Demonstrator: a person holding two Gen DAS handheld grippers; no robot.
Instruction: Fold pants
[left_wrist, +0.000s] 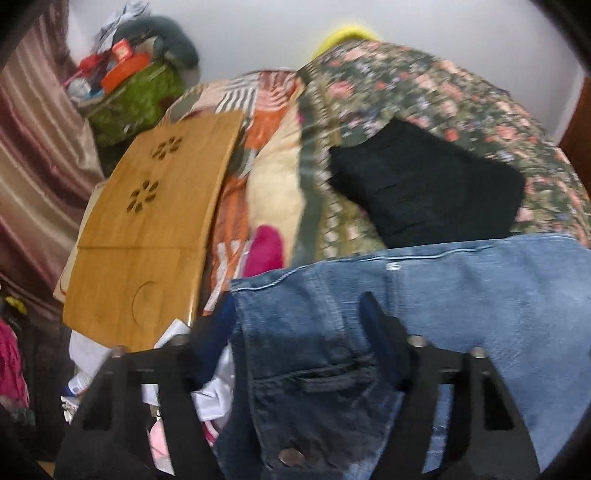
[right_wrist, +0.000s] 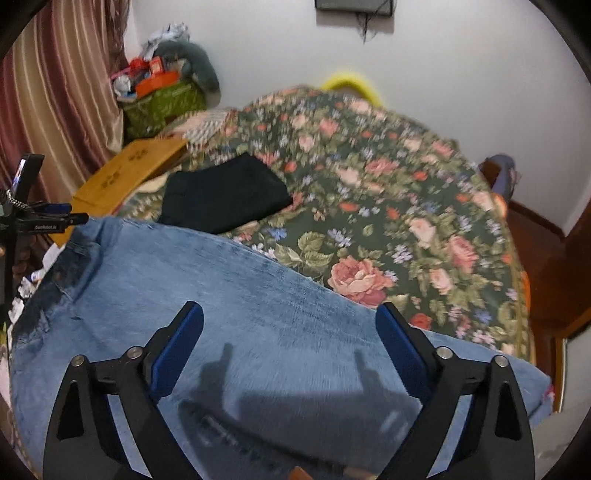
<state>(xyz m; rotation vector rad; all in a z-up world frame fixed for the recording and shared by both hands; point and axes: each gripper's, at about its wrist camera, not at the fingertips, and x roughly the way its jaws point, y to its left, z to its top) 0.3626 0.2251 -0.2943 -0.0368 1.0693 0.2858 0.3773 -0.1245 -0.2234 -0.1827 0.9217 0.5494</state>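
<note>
Where the left wrist view looks down, the left tongs (left_wrist: 295, 325) stand over the jeans (left_wrist: 461, 295), whose waist end with a back pocket (left_wrist: 314, 384) and a metal rivet lies right between the two fingers. The jaws stand partly open, and the picture is too blurred to tell whether the pads press the denim; nothing is lifted. From here the jeans run off to the right of the tongs, their long axis crosswise, with a hemmed edge along the far side. Just beyond that edge lies a folded black cloth (left_wrist: 424, 188) on the floral cover (left_wrist: 443, 88). Ahead and to the left of the tongs sits a wooden board (left_wrist: 147, 236) with flower cut-outs, and farther off a green bag (left_wrist: 136, 99) stuffed with odds and ends, beside a striped curtain (left_wrist: 33, 155).

In the right wrist view, the right tongs (right_wrist: 288, 325) hang wide open above a plain stretch of the jeans (right_wrist: 221, 295), holding nothing; their shadow falls on the denim between the fingers. The jeans spread flat on the bed, long axis running left to right, the darker waist end pointing left. The left tongs (right_wrist: 48, 219) show at the far left edge. The black cloth (right_wrist: 225, 192) lies ahead, slightly left, touching the jeans' far edge or nearly so. The floral cover (right_wrist: 388, 206) fills the space ahead and right.
</note>
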